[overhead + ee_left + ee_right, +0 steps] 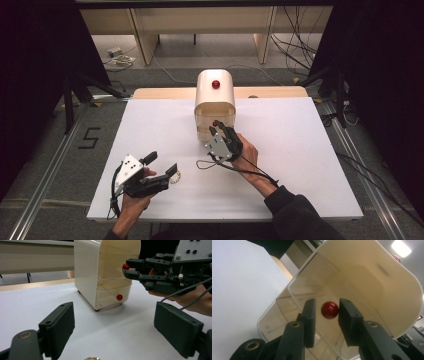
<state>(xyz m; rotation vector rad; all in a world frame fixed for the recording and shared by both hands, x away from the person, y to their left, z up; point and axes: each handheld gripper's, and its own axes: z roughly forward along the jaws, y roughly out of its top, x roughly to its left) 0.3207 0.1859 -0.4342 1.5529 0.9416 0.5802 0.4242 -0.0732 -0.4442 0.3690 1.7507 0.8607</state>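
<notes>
A cream drawer cabinet stands at the middle of the white table, with a red knob on top. My right gripper reaches up to its front. In the right gripper view the jaws stand on either side of a drawer's red knob; one pad is at the knob and a narrow gap shows at the other. A lower drawer carries another red knob. My left gripper is open near the table's front left, with nothing between its pads.
A small gold ring-like piece lies on the table just in front of the left gripper's tips. The right gripper's cable trails across the table. Behind the table are wooden furniture legs and loose cables on the floor.
</notes>
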